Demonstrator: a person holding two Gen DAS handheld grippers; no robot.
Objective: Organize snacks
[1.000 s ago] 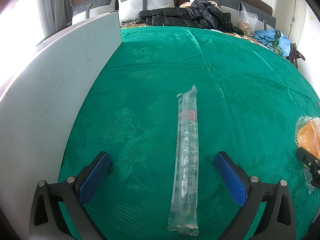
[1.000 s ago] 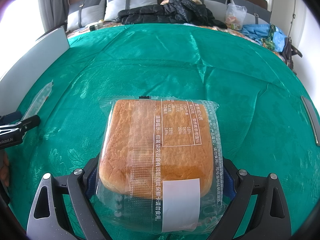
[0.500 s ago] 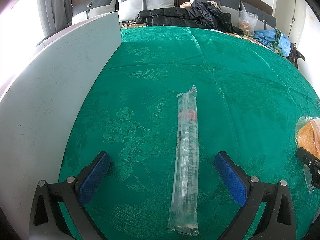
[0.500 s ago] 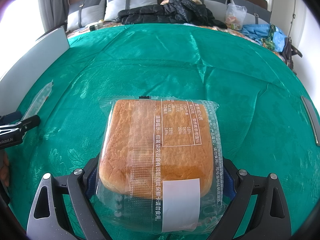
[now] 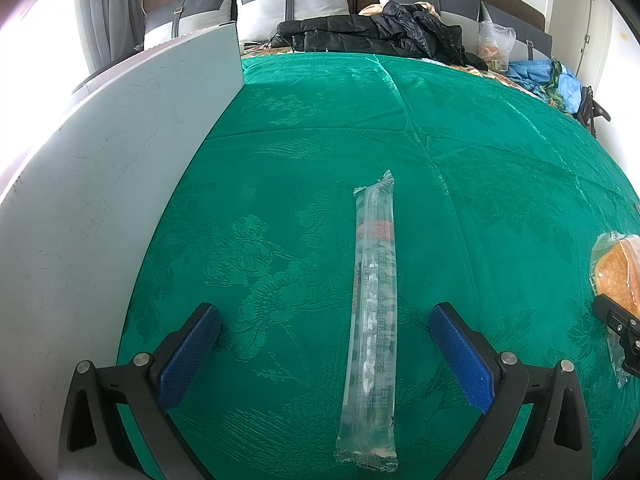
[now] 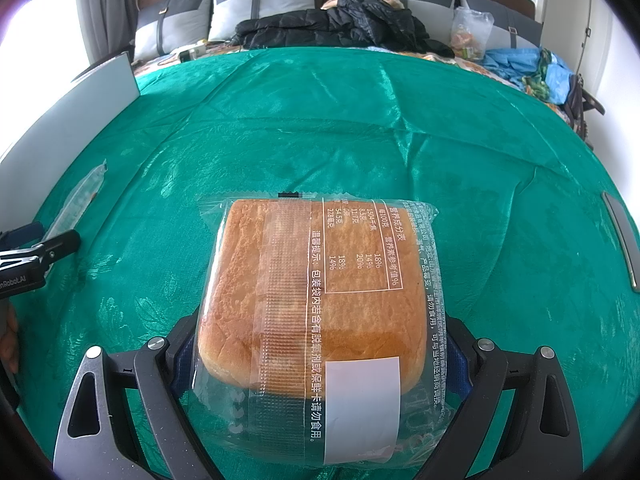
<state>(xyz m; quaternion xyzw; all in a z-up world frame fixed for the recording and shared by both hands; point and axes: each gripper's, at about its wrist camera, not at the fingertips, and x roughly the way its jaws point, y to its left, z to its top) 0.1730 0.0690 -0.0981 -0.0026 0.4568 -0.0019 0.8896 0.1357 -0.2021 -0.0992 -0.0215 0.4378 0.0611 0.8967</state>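
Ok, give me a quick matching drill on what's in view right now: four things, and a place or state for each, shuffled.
1. bread pack
2. long packet
3. left gripper
4. grey board

a. open, fingers either side of a snack
b. standing along the left edge of the cloth
c. held between the right gripper's fingers
d. lying flat on the green cloth

Pairs: 1-c, 2-d, 3-a, 4-b

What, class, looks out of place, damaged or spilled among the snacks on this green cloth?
Nothing stands out. The bread packet looks sealed and whole between the right tool's fingers. The long clear snack tube lies flat and unopened between the open left tool's fingers. Nothing is spilled.
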